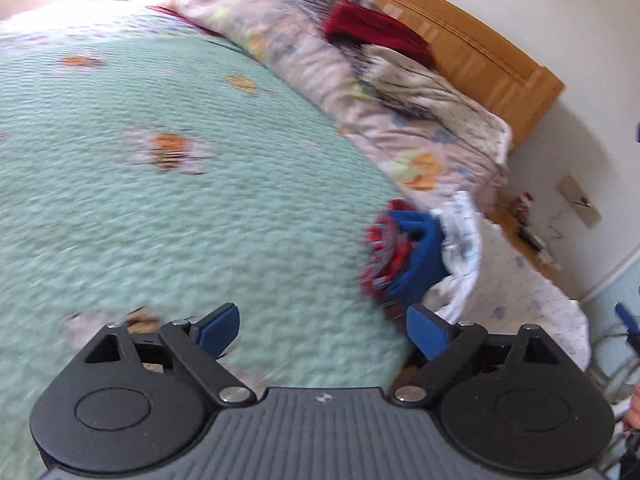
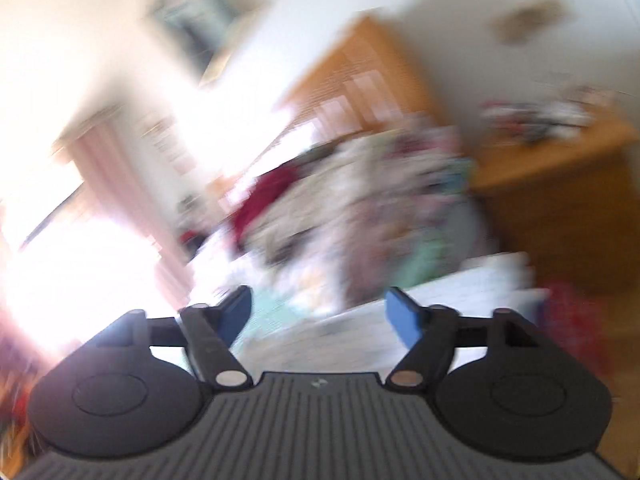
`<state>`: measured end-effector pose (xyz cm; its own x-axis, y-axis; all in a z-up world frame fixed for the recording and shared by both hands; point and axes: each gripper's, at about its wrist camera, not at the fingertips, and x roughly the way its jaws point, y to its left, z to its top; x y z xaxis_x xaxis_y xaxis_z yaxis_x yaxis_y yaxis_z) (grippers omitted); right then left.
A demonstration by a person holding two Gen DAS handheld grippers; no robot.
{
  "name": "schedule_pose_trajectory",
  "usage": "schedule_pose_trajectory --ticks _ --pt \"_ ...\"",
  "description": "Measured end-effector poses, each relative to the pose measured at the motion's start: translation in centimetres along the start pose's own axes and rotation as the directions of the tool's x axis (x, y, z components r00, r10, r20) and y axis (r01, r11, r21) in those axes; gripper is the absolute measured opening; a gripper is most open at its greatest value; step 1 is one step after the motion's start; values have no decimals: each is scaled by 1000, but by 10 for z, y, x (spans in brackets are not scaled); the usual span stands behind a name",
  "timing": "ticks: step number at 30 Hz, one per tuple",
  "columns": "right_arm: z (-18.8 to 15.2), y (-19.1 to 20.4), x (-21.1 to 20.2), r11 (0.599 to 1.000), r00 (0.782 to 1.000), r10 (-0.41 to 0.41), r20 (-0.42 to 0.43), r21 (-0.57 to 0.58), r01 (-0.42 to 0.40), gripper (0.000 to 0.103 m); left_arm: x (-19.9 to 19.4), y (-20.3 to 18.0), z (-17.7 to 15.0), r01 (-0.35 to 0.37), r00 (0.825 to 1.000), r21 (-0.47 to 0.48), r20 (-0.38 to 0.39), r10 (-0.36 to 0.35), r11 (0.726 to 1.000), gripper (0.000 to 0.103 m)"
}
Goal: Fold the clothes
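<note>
— Left wrist view first: I've got the bed (image 1: 120, 208) filling most of it, under a pale green quilted cover with orange flower prints. What's the biggest thing on it?

— A long flowered duvet (image 1: 320, 92), bunched along the far side against the wooden headboard (image 1: 480, 44). On top of it I see a heap of clothes (image 1: 404, 80): a dark red piece and some striped and pale fabric, all loose, none of it folded.

— And nearer to me?

— At the bed's right edge lies a small garment (image 1: 400, 248) in blue with a red patterned part, crumpled, touching a white printed cloth (image 1: 464, 236) just beside it. It sits just ahead of the right finger of my left hand-held gripper (image 1: 322, 330).

— Is that gripper on anything?

— No. Its jaws stand wide apart above the green cover, with nothing between the blue pads (image 1: 222, 326).

— Right wrist view?

— Badly smeared. I can make out the same clothes pile with the red piece (image 2: 272, 196), the headboard behind it, and a wooden bedside cabinet (image 2: 568, 184) with small clutter on top that I can't identify. My right hand-held gripper (image 2: 320, 316) is also spread wide and empty, pointing toward the pile and well apart from it.
</note>
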<state>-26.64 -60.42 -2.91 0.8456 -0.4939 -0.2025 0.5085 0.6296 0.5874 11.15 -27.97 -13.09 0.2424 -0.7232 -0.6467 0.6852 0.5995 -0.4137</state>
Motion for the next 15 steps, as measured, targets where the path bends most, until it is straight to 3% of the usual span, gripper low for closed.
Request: schedule_pose_trajectory --ticks 3,5,7,9,10,13,15 --pt "-42 75 37 981 985 122 -123 -135 -138 82 -49 35 -33 -144 988 -46 54 147 988 97" --pt "-85 127 67 947 956 196 -217 -210 -242 82 -84 58 -54 -252 961 -89 94 260 964 100" --pt "-130 176 88 916 921 227 -317 -253 -313 82 -120 81 -74 -356 919 -136 128 372 925 101" --pt "-178 226 106 873 881 241 -407 -305 -380 82 -160 101 -85 -456 860 -200 152 487 867 102" --pt "-202 250 113 847 861 245 -446 -333 -414 82 -177 111 -90 -492 831 -238 158 533 838 102" --pt "-264 317 120 764 794 247 -555 -393 -512 82 -218 144 -112 -550 770 -356 136 624 756 102" --pt "-299 357 116 703 740 255 -623 -406 -584 82 -240 156 -126 -540 768 -401 126 629 740 102"
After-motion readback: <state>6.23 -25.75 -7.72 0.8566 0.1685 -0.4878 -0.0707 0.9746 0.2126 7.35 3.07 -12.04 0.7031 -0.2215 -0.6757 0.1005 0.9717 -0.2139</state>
